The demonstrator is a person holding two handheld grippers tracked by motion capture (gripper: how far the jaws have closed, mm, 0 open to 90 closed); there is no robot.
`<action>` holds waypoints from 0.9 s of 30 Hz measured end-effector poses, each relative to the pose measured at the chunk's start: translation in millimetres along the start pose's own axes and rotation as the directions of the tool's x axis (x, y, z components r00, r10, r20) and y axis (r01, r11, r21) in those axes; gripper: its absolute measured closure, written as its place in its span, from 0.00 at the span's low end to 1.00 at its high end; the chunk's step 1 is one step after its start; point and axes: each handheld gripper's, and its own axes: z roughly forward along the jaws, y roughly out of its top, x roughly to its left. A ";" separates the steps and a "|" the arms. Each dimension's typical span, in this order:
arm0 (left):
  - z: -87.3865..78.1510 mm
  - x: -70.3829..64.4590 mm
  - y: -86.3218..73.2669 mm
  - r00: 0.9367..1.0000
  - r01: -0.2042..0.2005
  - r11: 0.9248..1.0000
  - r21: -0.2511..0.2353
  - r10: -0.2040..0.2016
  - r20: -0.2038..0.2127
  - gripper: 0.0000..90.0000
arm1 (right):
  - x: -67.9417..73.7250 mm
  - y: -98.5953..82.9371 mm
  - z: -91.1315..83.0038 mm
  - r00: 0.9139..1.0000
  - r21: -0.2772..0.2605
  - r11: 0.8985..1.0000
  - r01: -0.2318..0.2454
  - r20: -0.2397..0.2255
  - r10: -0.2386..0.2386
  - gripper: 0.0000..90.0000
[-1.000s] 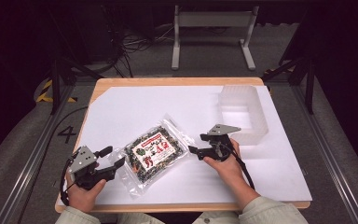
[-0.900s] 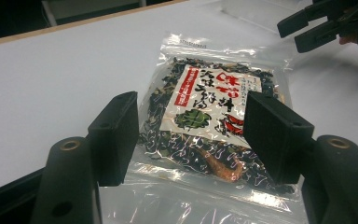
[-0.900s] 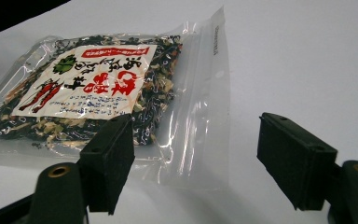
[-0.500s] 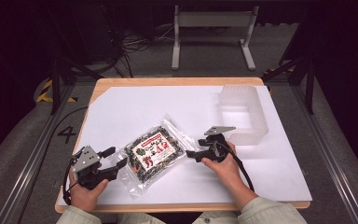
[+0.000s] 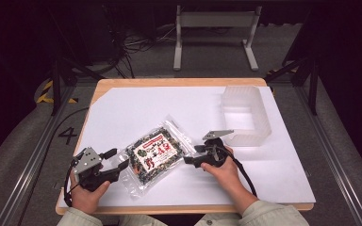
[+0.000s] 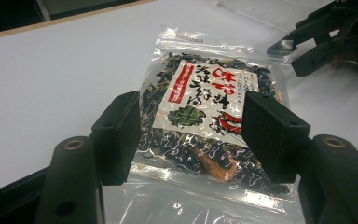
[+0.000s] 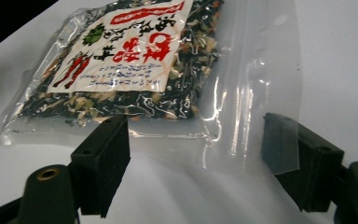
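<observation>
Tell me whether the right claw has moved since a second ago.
Yes. The right claw has slid down-left, away from the clear bin, toward the table's near edge, closing on the seaweed packet.

left claw point(image 5: 115, 159) agape, right claw point(image 5: 193, 154) agape

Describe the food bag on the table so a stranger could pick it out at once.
Start at the white sheet covering the wooden table; near its front edge, between the left gripper and the right gripper, lies a clear plastic bag. It holds dark dried bits under a white label with red and black characters. The only other item, an empty translucent bin, stands farther back on the right.
</observation>
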 end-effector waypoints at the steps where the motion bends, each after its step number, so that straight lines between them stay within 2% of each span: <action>1: 0.0 0.3 0.1 1.000 -0.006 1.000 0.000 0.006 -0.002 0.43 | 0.9 -0.2 0.2 1.000 0.000 1.000 0.002 0.001 -0.002 0.27; 5: 0.6 0.1 0.0 1.000 -0.005 1.000 0.002 0.005 0.001 0.43 | -0.3 -0.7 0.2 1.000 -0.009 1.000 -0.018 -0.005 0.018 0.30; 12: 2.0 -0.4 0.1 1.000 -0.009 1.000 0.003 0.009 -0.002 0.42 | -0.5 -0.7 0.2 1.000 -0.007 1.000 -0.015 0.003 0.015 0.36; 14: 2.3 -0.4 0.2 1.000 -0.011 1.000 0.005 0.011 0.000 0.42 | 0.2 -0.4 0.4 1.000 -0.004 1.000 -0.010 0.016 0.010 0.42; 15: 2.5 -0.5 0.3 1.000 -0.011 1.000 0.005 0.011 0.000 0.42 | 0.2 -0.4 0.4 1.000 -0.004 1.000 -0.010 0.016 0.010 0.42; 19: 3.6 -1.4 0.2 1.000 -0.007 1.000 0.007 0.007 0.004 0.42 | 6.2 0.3 2.4 0.996 0.018 0.998 0.054 0.076 -0.055 0.52; 21: 3.7 -1.3 0.3 1.000 -0.010 1.000 0.007 0.010 0.004 0.42 | 7.9 0.8 3.0 0.993 0.027 0.997 0.068 0.094 -0.070 0.57; 24: 3.8 -1.4 0.4 1.000 -0.011 1.000 0.007 0.011 0.005 0.42 | 8.0 1.8 3.0 0.993 0.036 0.997 0.068 0.093 -0.071 0.64; 27: 3.8 -1.5 0.4 1.000 -0.010 1.000 0.005 0.010 0.005 0.42 | 8.0 2.1 3.1 0.995 0.045 0.997 0.057 0.077 -0.061 0.76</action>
